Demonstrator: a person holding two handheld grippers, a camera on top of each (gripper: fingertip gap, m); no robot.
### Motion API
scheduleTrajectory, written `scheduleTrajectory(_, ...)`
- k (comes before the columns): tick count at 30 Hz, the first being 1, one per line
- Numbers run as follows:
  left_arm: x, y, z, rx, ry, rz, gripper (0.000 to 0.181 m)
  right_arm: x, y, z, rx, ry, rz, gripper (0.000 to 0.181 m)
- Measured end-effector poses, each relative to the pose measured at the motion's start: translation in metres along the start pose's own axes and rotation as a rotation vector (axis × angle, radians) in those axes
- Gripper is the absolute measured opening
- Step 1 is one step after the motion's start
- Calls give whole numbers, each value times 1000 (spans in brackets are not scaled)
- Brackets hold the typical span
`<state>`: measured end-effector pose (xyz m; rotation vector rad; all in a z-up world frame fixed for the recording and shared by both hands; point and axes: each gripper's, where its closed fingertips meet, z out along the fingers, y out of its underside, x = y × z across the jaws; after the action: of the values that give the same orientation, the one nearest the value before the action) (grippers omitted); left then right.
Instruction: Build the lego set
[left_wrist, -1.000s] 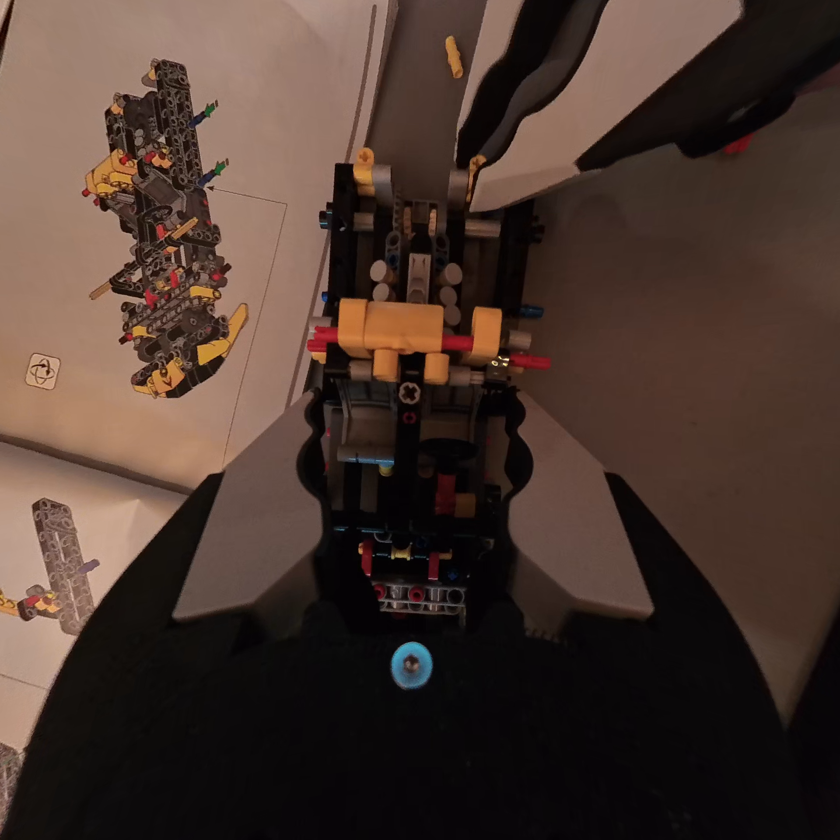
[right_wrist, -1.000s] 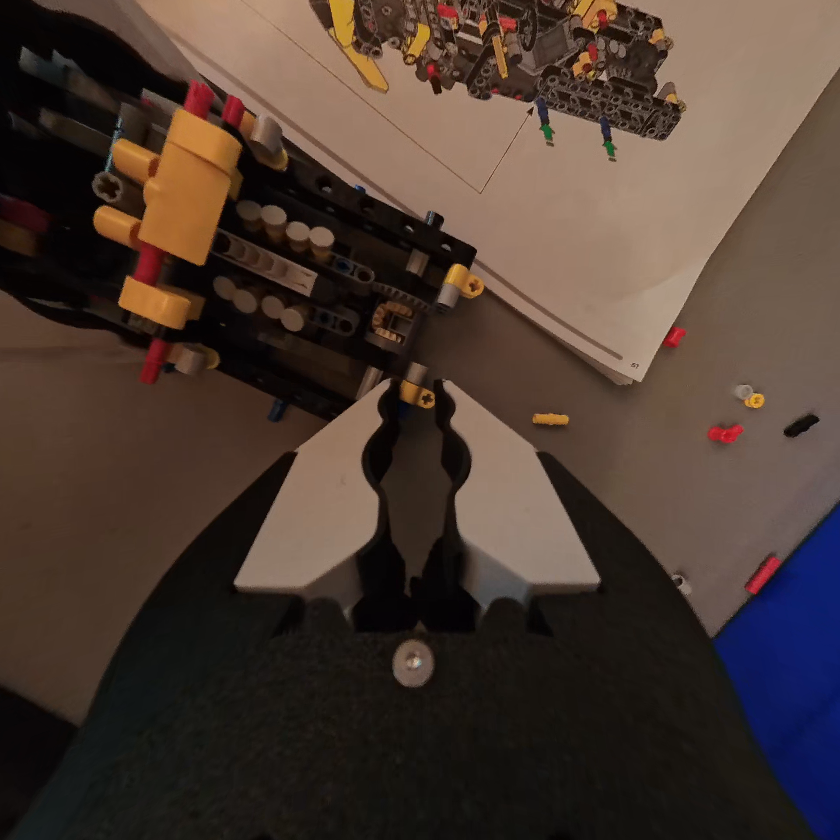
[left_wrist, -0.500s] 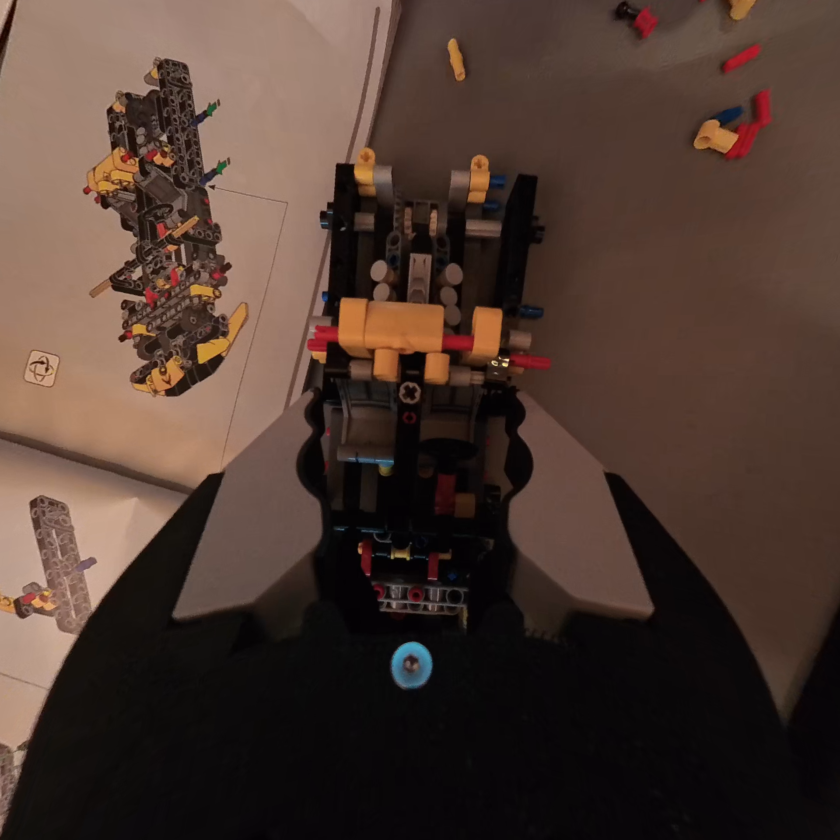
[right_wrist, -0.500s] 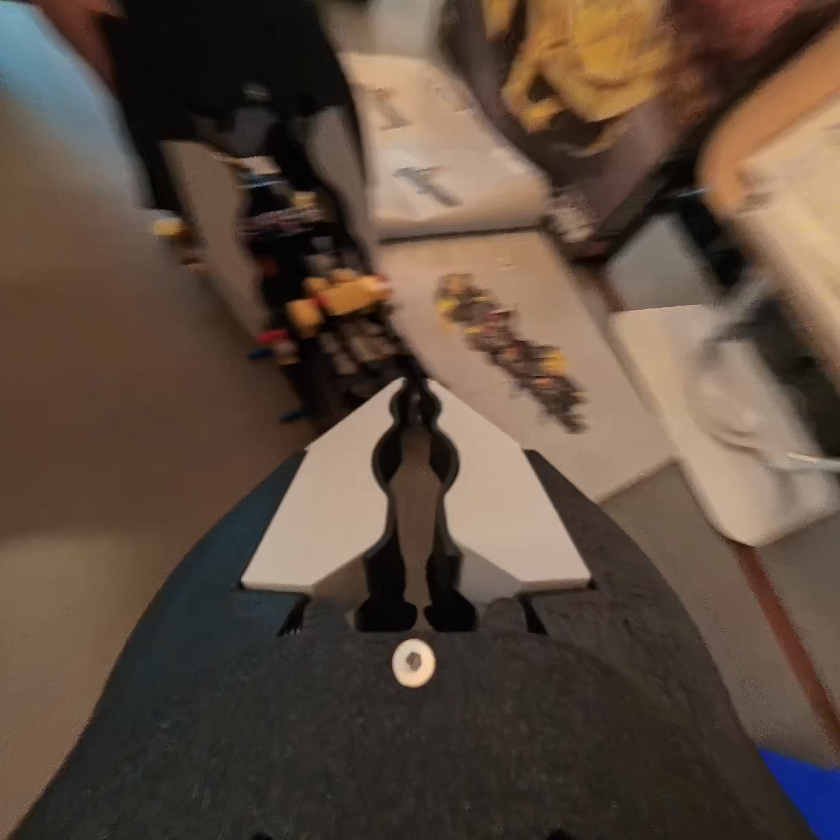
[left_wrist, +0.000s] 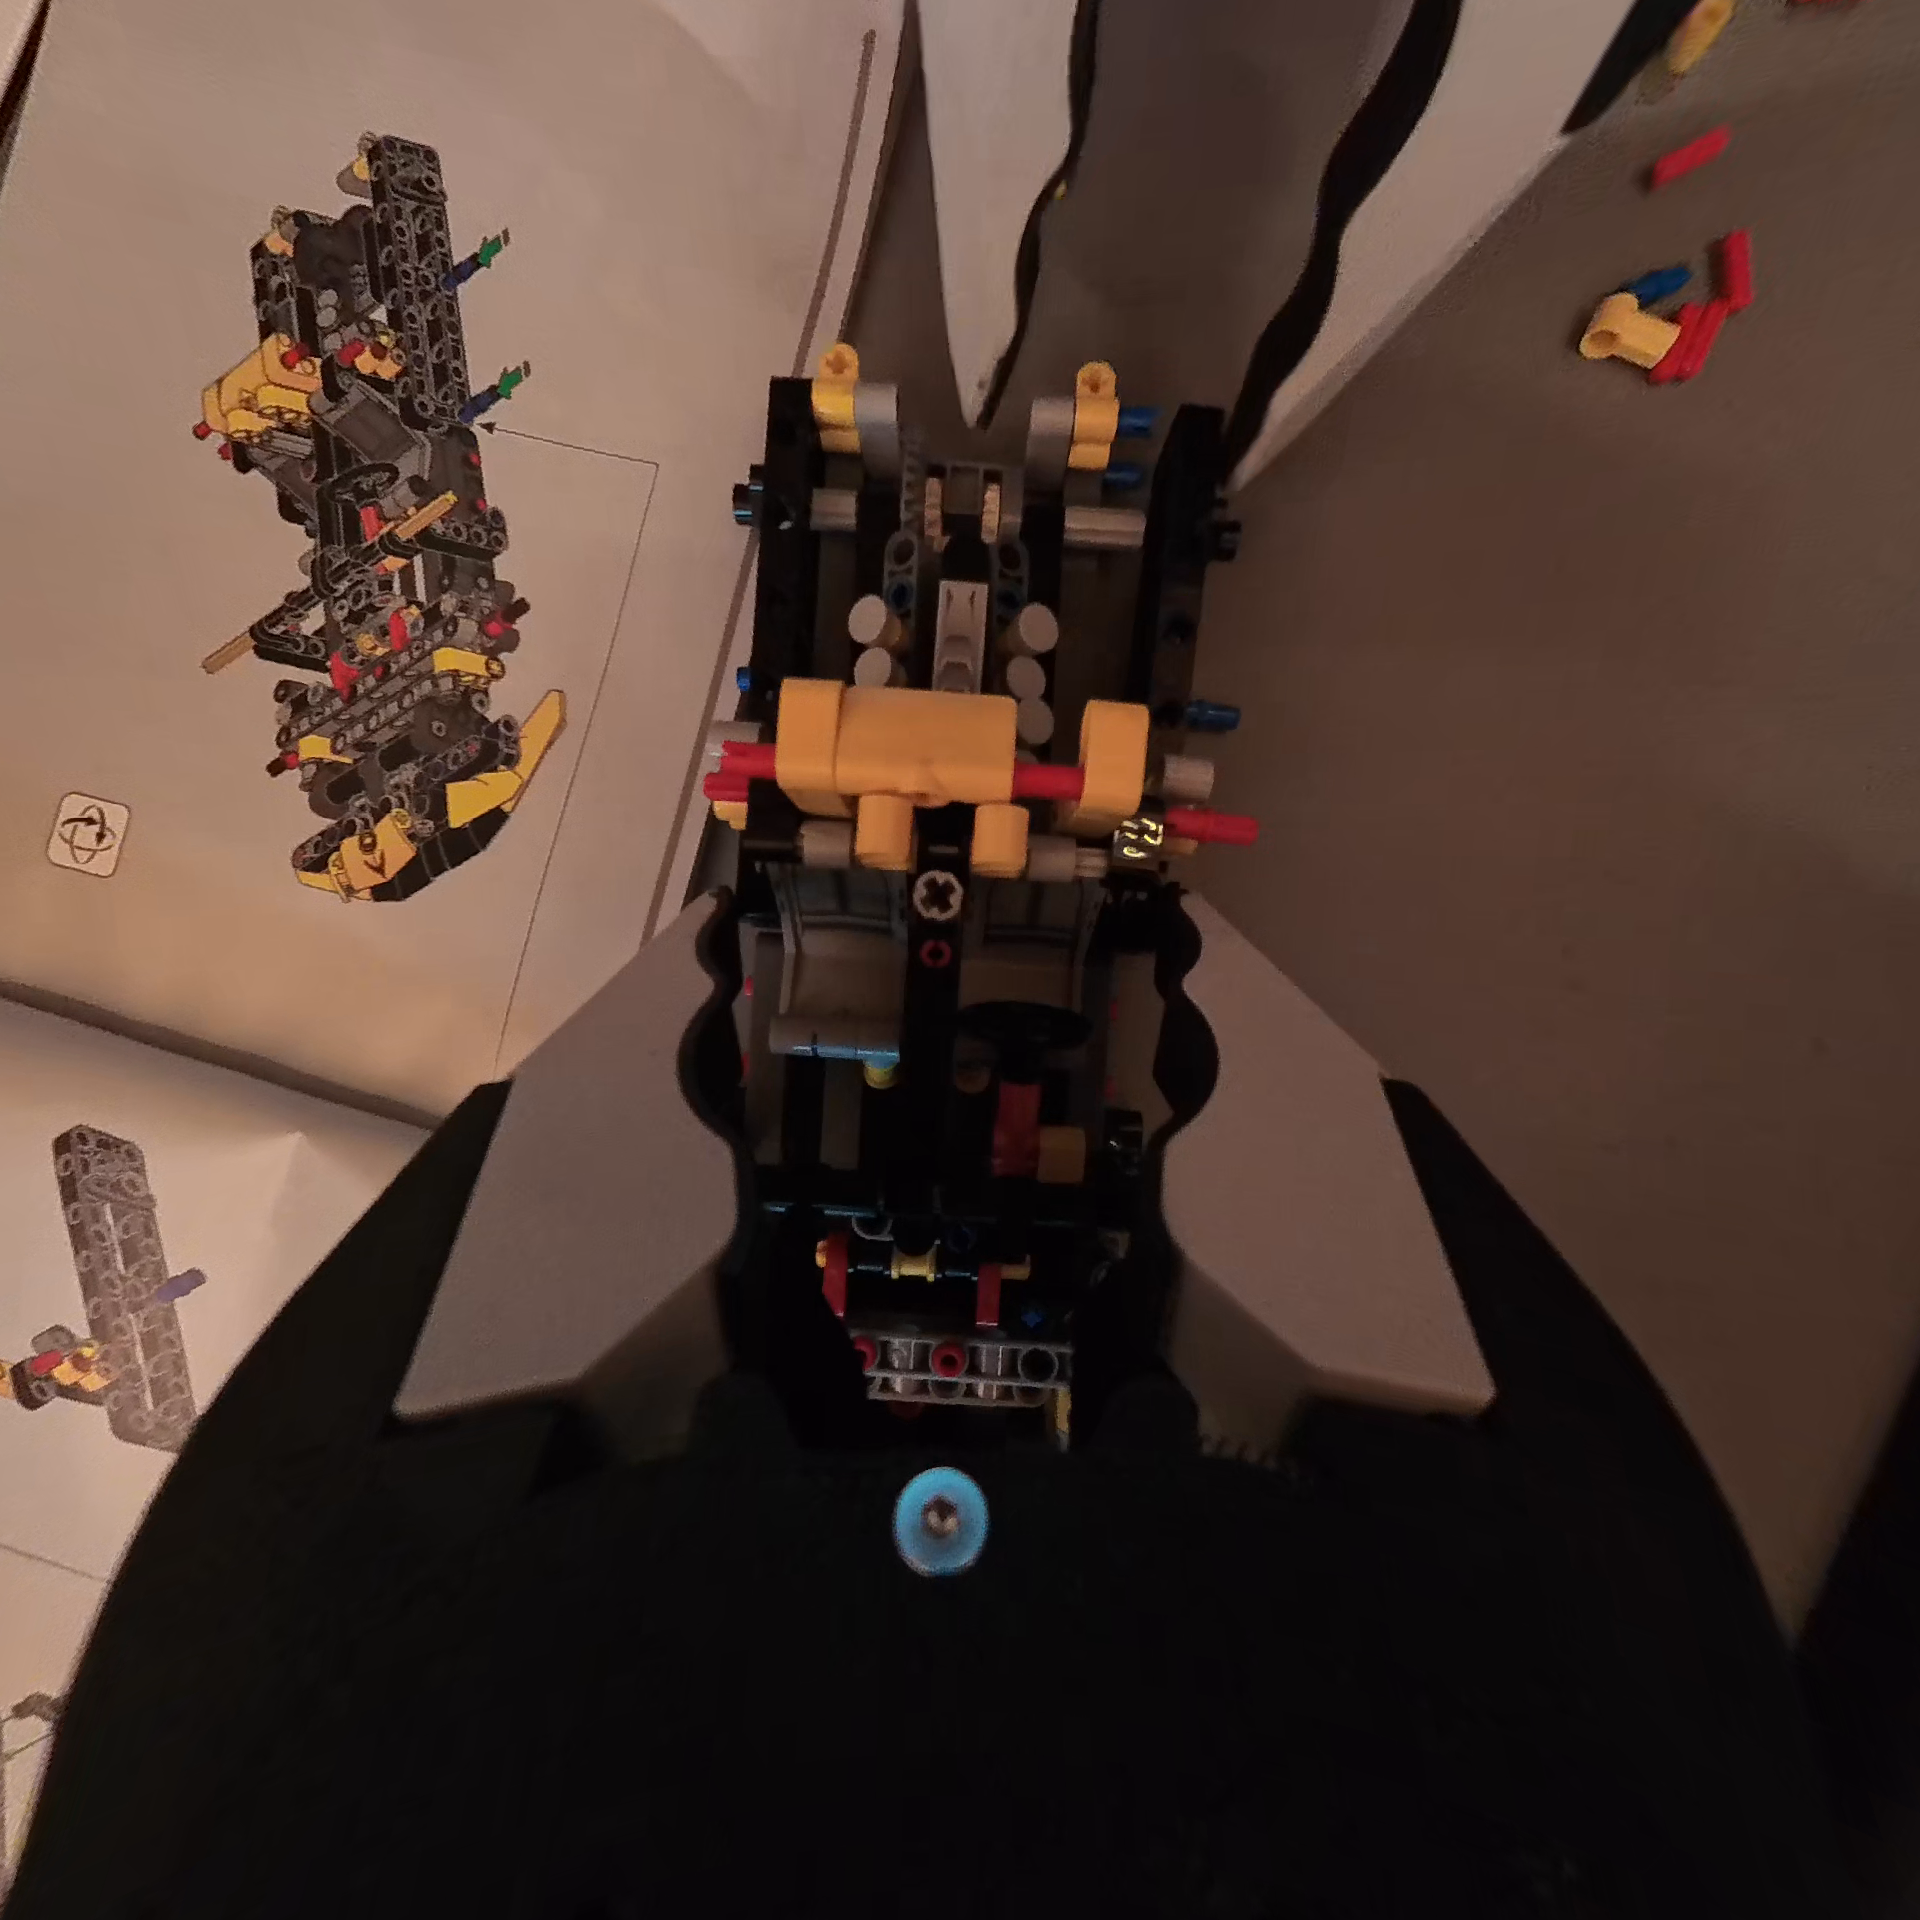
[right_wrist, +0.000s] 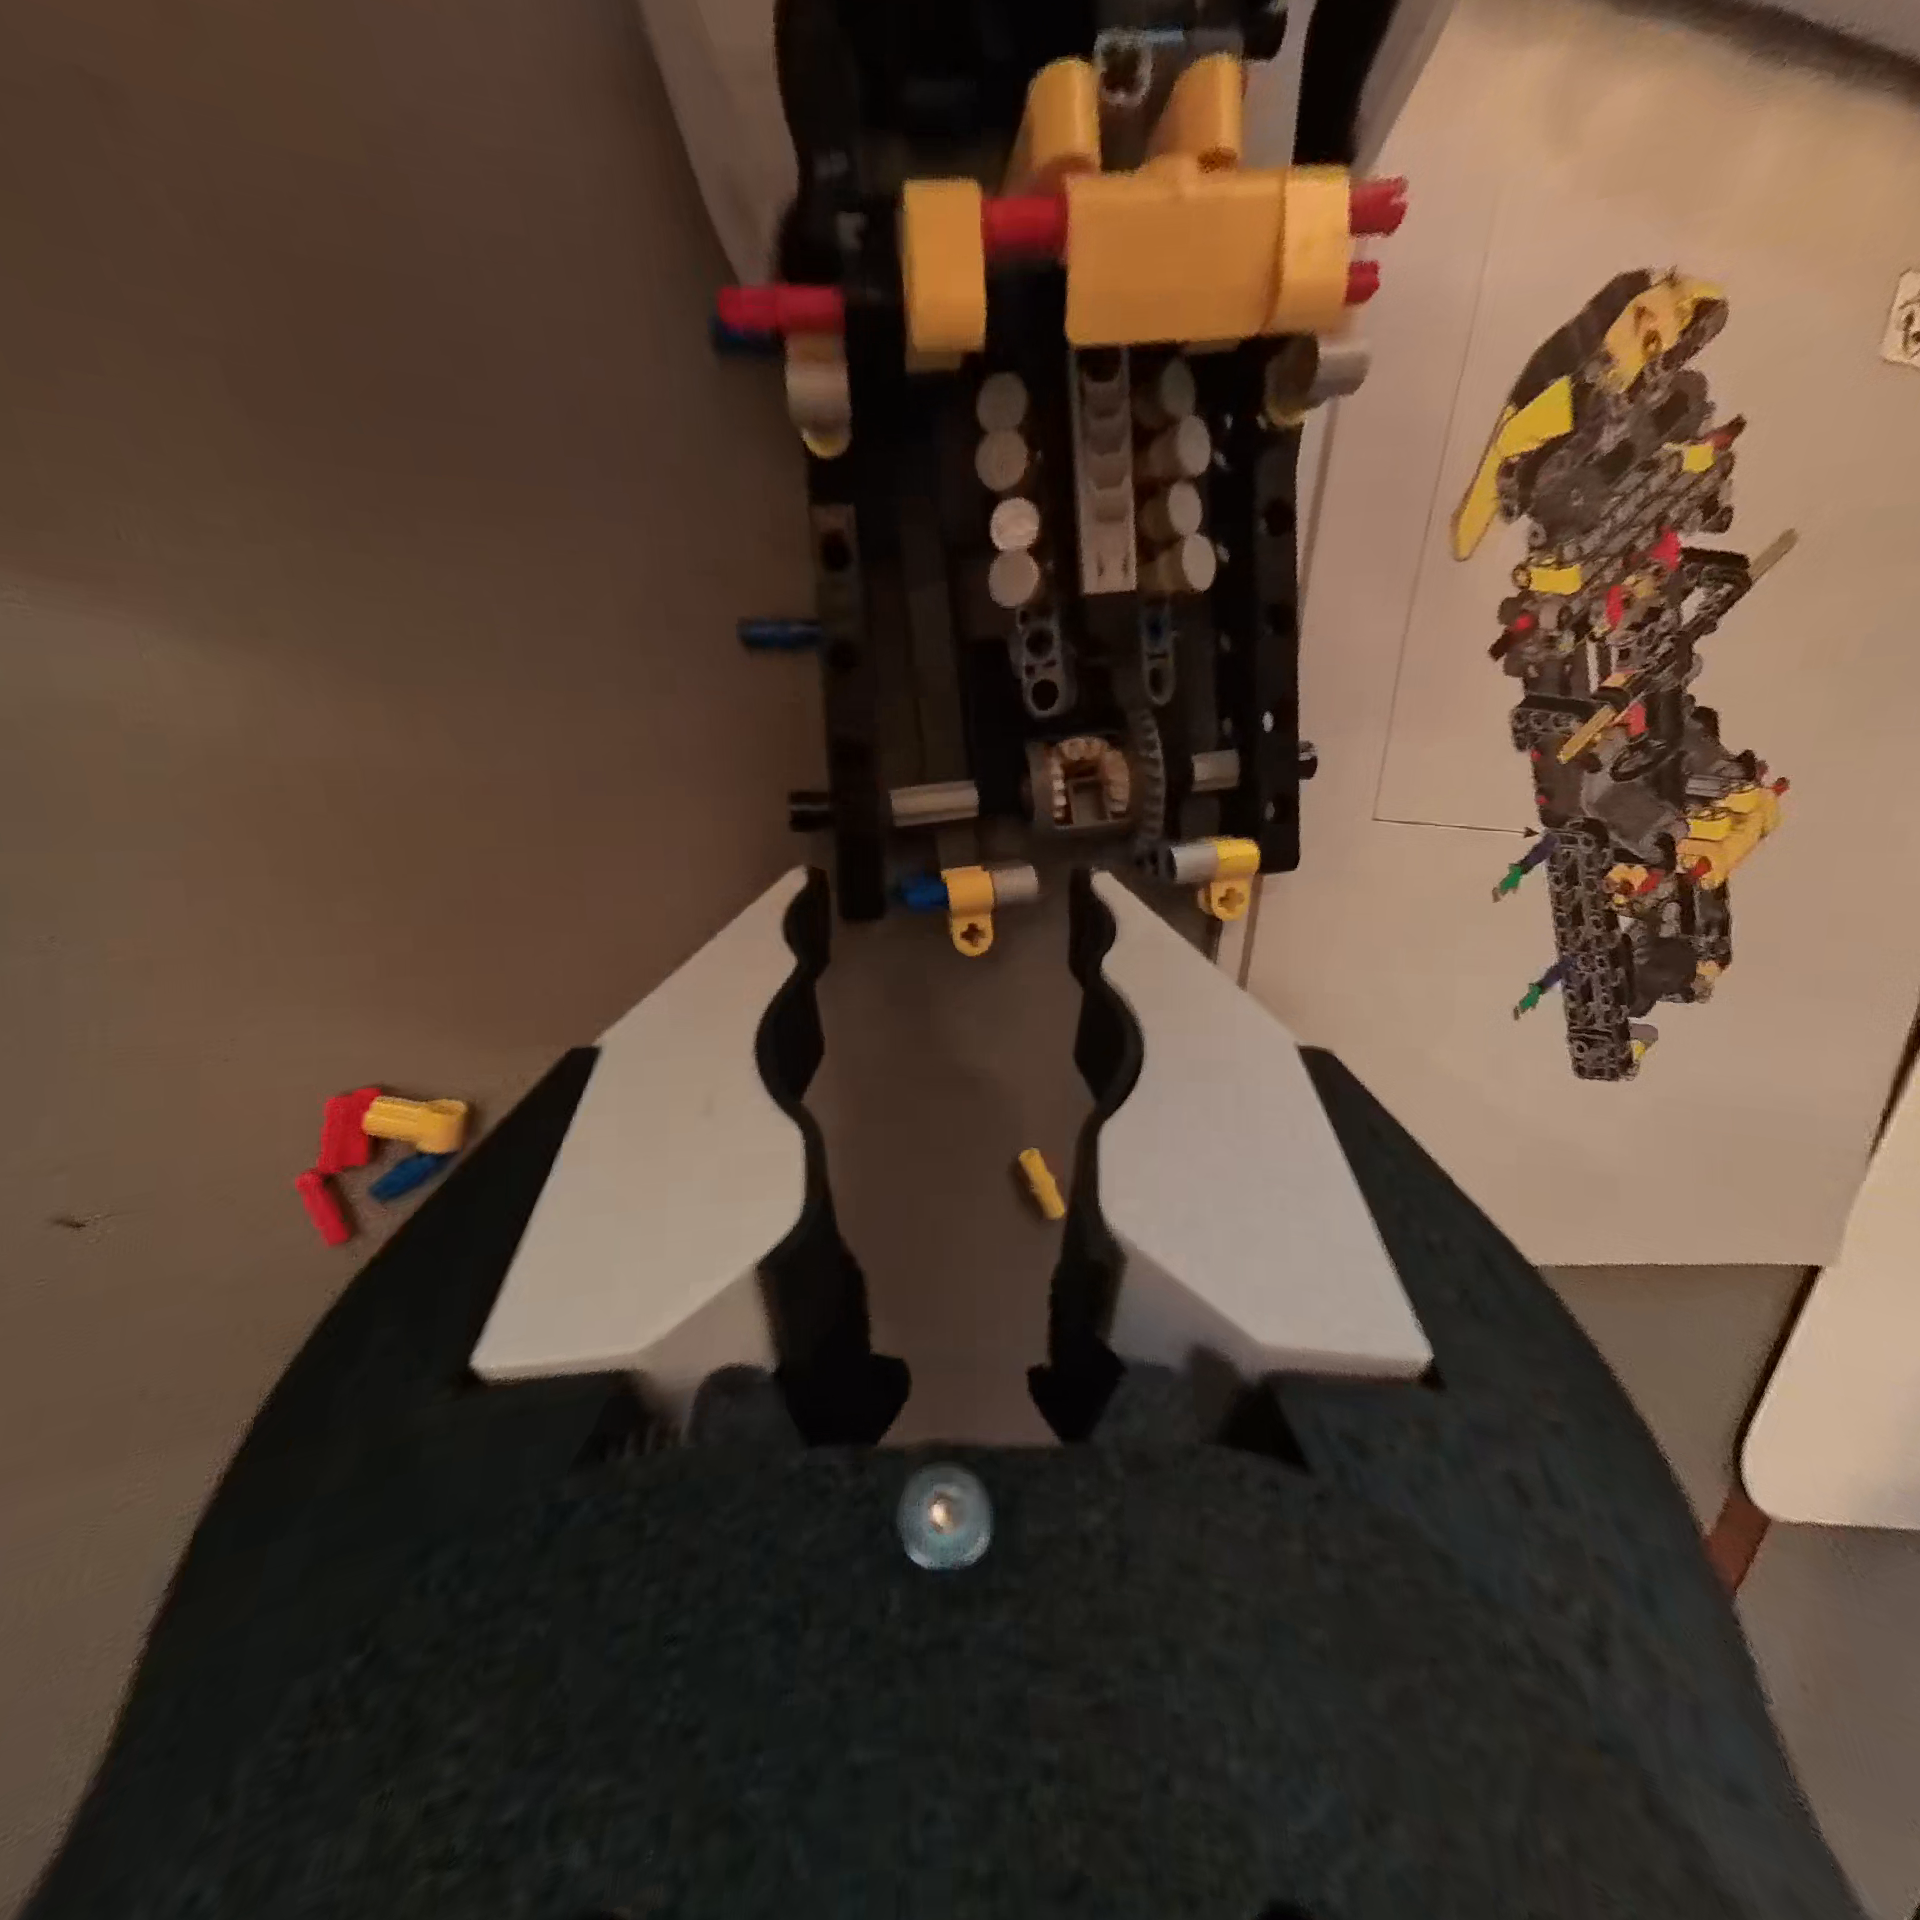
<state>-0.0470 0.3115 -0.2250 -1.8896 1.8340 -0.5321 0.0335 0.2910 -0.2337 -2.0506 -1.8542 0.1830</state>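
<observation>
Left wrist view shows the left claw (left_wrist: 940, 935) clamped on the near half of the lego model (left_wrist: 966, 665), whose rear sinks into shadow between the fingers, while the instruction booklet (left_wrist: 343, 540) lies open alongside, cut off at the frame edge. Right wrist view, slightly blurred, shows the right claw (right_wrist: 951, 894) spread wide and empty at the model's far end, above a loose yellow pin (right_wrist: 1040, 1181) on the surface (right_wrist: 312, 623), with the model's top cropped.

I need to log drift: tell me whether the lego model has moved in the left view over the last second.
No. The lego model sits clamped in the left tongs, same spot beside the instruction booklet.
</observation>
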Motion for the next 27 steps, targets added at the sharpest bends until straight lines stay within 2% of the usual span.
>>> scheduleTrajectory(3,1,0,0,4,3,5,82,-1,3,3,-25,-22,-43,33)
scheduleTrajectory(12,1,-1,0,7,-1,8,84,0,2,4,20,2,-126,33)
scheduleTrajectory(18,1,-1,0,5,7,8,82,0,2,5,-42,-9,-145,33)
scheduleTrajectory(27,1,-1,0,22,15,23,82,-4,1,5,172,-101,-5,33)
